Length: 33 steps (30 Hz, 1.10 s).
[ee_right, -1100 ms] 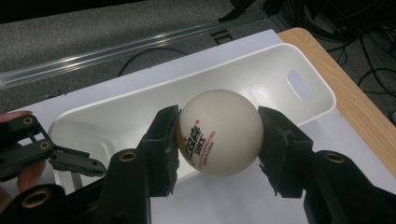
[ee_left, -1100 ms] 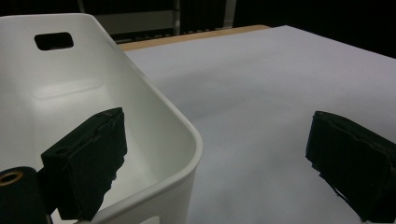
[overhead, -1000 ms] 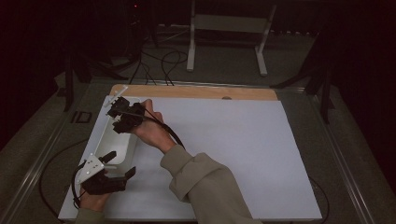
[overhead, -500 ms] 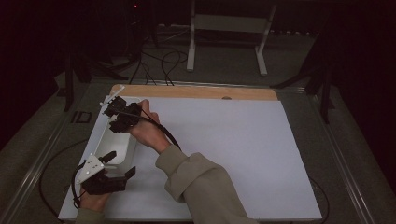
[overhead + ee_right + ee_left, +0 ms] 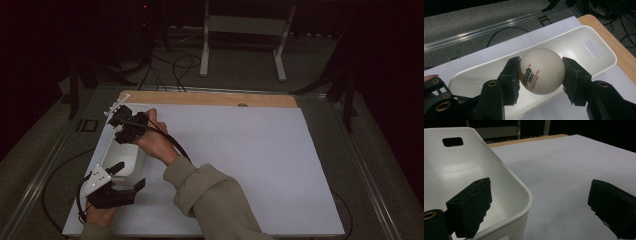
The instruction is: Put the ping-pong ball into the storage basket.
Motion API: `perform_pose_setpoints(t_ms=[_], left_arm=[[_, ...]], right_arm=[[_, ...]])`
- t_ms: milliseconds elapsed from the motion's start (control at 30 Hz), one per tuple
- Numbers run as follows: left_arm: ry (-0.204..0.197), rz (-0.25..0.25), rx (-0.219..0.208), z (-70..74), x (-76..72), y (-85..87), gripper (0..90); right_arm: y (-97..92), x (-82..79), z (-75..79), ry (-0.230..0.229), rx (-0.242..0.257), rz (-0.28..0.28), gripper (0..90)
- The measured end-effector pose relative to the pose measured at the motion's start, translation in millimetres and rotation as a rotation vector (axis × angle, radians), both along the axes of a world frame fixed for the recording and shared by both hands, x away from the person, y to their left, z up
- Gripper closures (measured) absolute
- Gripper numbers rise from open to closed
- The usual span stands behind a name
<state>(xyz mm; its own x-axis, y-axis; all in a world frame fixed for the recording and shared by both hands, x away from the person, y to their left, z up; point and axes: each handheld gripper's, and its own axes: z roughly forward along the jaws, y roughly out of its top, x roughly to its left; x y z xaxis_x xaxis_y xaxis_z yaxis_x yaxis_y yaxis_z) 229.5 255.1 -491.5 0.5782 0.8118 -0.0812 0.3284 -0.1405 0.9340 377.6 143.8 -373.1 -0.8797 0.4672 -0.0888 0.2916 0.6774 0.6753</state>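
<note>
Little moved; right gripper [image 5: 541,75] clamps ball [image 5: 541,70] over white bin [image 5: 596,37]

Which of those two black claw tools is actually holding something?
The right gripper, held over the far end of the white bin: its jaws clamp a white ball. The left gripper has open jaws astride the bin's near corner, gripping nothing.

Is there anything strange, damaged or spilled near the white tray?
Nothing stands out. The white tray sits flat and looks intact, and the right hand-held gripper holds a white ball above it.
</note>
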Motion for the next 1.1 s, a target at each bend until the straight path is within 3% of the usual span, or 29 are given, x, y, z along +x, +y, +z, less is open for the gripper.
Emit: perform_pose_setpoints(t_ms=[633, 700, 767, 1100], left_arm=[[0.000, -0.001, -0.009, 0.0, 0.0, 0.4, 5.9], [0.001, -0.001, -0.010, 0.0, 0.0, 0.4, 5.9], [0.001, -0.001, -0.010, 0.0, -0.1, 0.4, 5.9], [-0.001, -0.001, -0.008, 0.1, -0.1, 0.3, 6.0]], right_arm=[[5.1, 5.6, -8.5, 0.034, 0.007, -0.027, 48.6], [4.5, 8.1, -9.0, 0.062, 0.039, -0.039, 26.0], [4.3, 8.5, -10.4, 0.049, 0.036, -0.052, 13.8], [2.4, 6.4, -10.6, 0.045, 0.021, -0.045, 11.4]])
